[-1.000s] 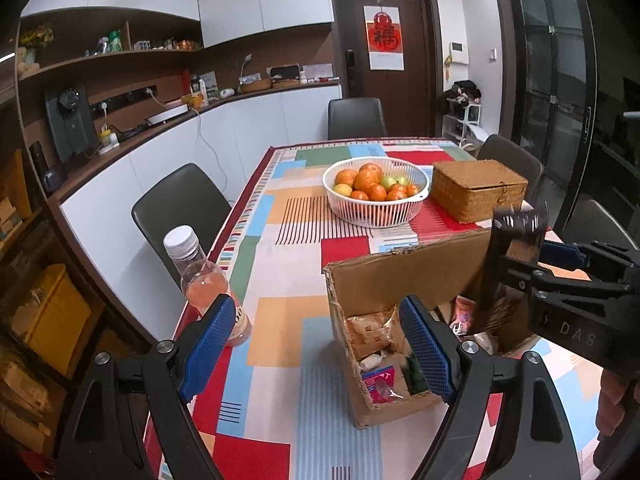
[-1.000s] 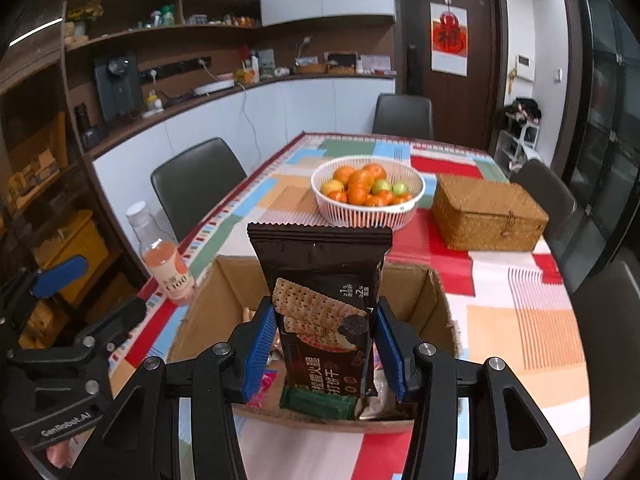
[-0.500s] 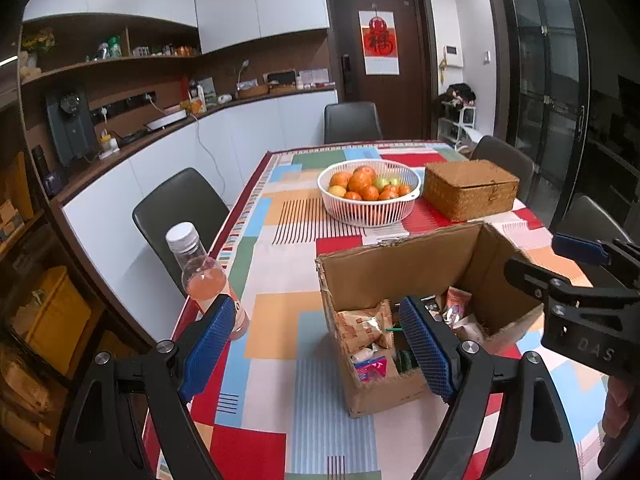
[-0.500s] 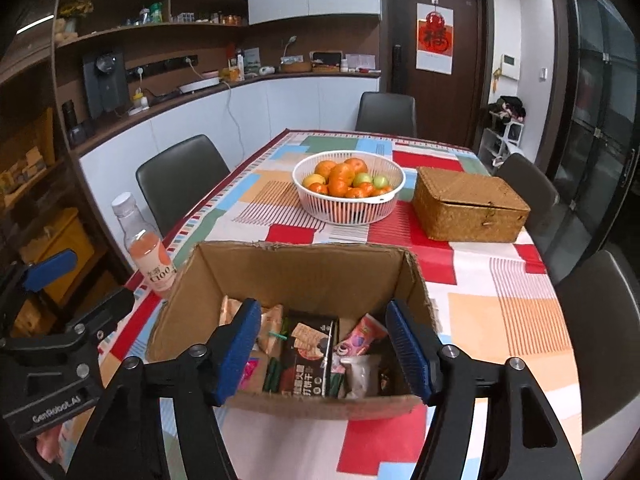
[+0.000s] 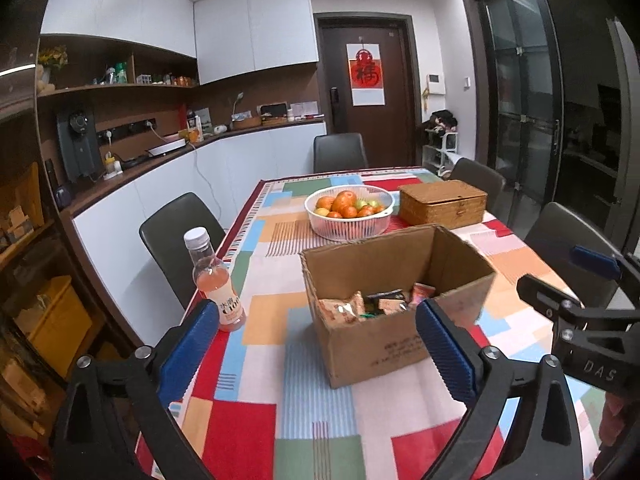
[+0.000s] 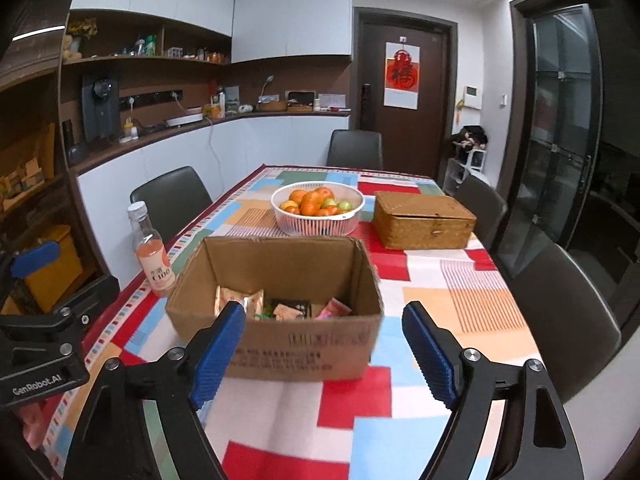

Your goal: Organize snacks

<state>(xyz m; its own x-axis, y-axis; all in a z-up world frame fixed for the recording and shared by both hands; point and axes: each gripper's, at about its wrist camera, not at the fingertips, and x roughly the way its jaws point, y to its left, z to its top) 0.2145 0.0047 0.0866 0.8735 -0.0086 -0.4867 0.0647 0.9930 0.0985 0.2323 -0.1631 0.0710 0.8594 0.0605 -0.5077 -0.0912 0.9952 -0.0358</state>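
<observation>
- Left wrist view: sits behind its own blue-padded black tongs (image 5: 316,344), looks forward and slightly down along the table with the multicoloured patchwork cloth (image 5: 272,320), from the near-left side.
- Open brown cardboard box of snack packets (image 5: 384,344) near, seen corner-on; right tongs (image 5: 592,280) poke in at the right edge.
- Right wrist view: same forward, slightly downward look, from further right; box (image 6: 304,352) seen front-on, close, between its pads; left tongs (image 6: 40,280) at the left edge.
- Shared: box, clear bottle of pink drink with a white cap (image 5: 218,288) (image 6: 152,256), white slotted basket of fruit (image 5: 348,224) (image 6: 318,216), woven wicker lidded box (image 5: 442,204) (image 6: 424,220), dark brown door (image 5: 368,92) (image 6: 404,92).
</observation>
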